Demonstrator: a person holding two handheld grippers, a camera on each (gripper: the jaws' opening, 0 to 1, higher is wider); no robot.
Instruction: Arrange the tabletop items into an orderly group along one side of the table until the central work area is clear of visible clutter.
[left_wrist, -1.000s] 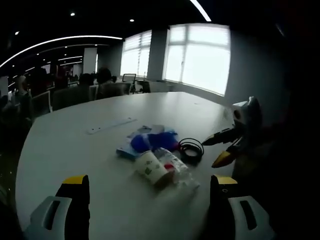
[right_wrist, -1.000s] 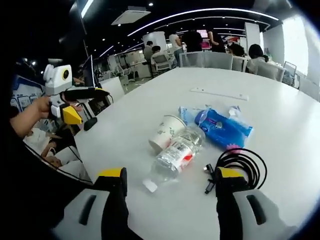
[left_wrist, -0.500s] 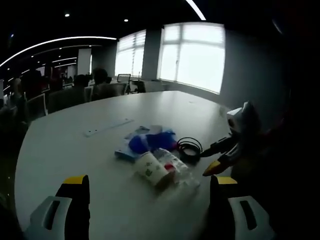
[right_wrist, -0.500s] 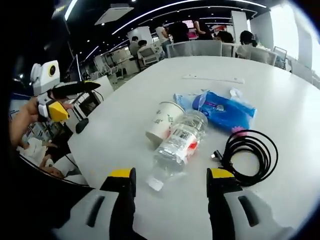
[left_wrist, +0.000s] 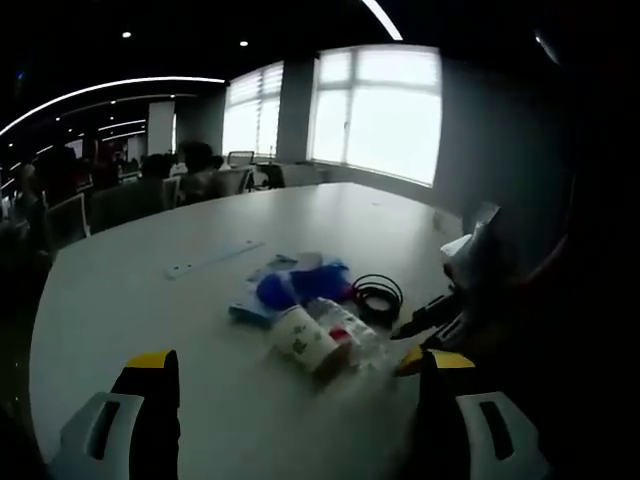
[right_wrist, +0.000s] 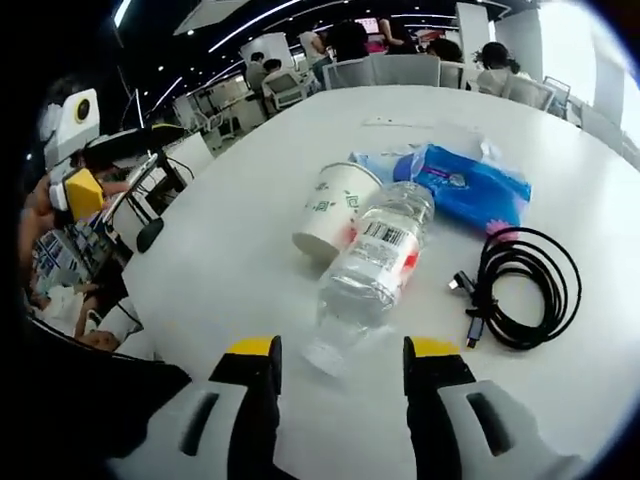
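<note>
My right view is looking down closely over the bottle (right_wrist: 374, 270) ahead of my jaws; my left view is watching the same bottle (left_wrist: 347, 330) from farther off.

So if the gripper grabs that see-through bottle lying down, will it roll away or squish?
The water bottle lies on its side on the table, so a nudge would probably roll it. It looks like thin clear plastic, so it may dent when squeezed. It leans against the paper cup, which might tip or shift too.
</note>
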